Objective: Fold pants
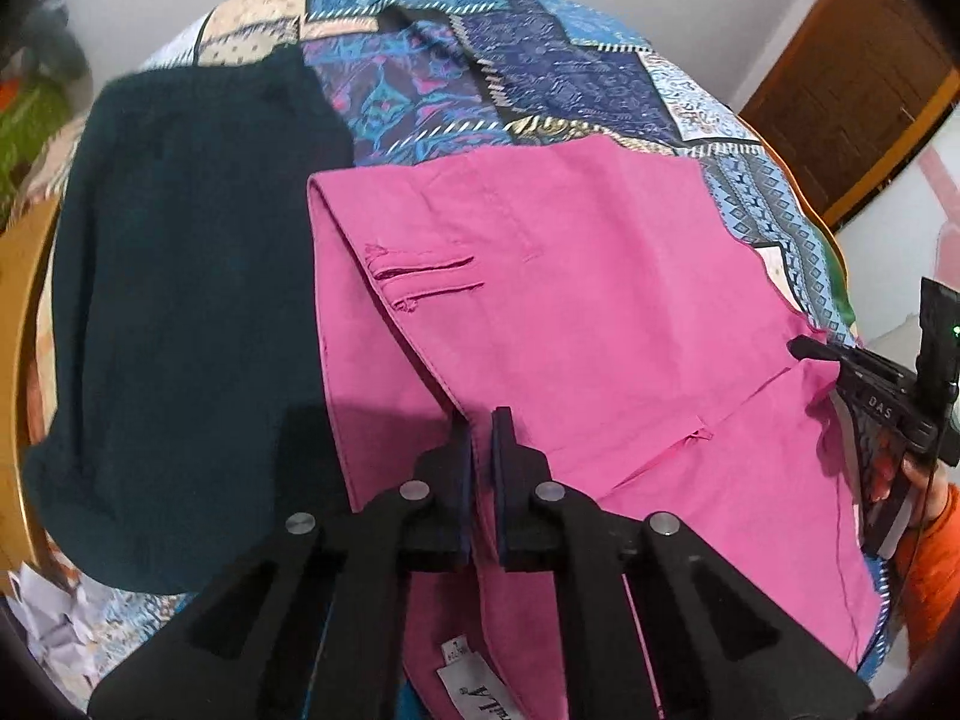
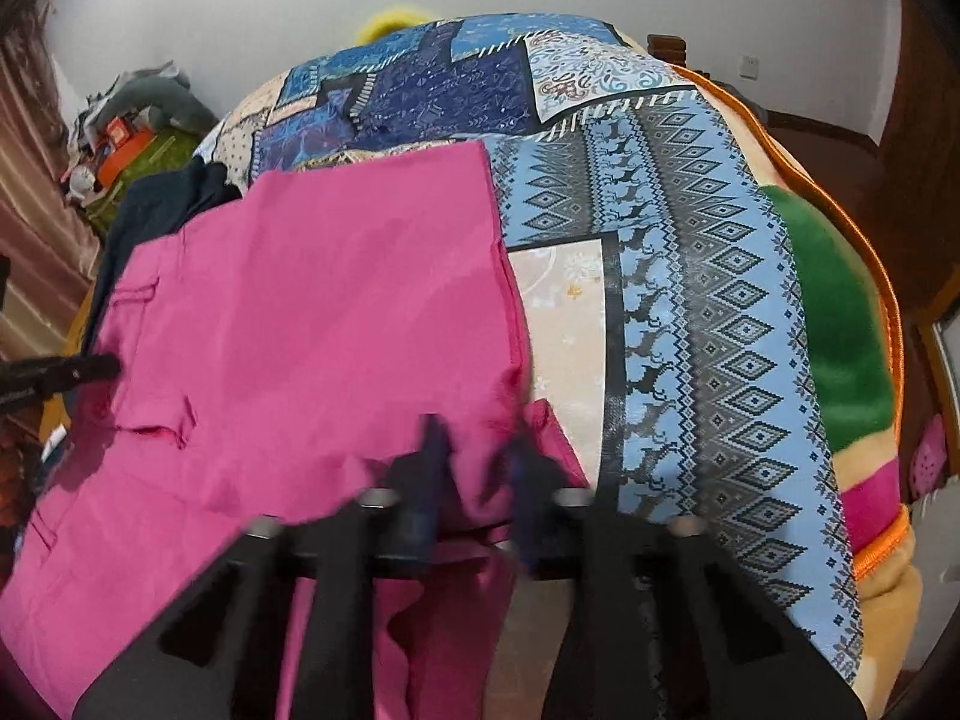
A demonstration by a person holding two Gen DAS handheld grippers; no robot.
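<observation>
With both grippers nearly closed, left gripper (image 1: 480, 420) pinches the pink pants' (image 1: 570, 300) near fold; right gripper (image 2: 474, 438), blurred, apparently nips their hem. Pants lie half-folded on the patchwork blanket (image 1: 540, 72). Risk: thin pinch slips, fold skews.

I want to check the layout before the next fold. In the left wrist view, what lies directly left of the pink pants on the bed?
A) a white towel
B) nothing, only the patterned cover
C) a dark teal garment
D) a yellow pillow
C: a dark teal garment lies spread on the patterned cover, its right edge beside the left edge of the pink pants.
</observation>
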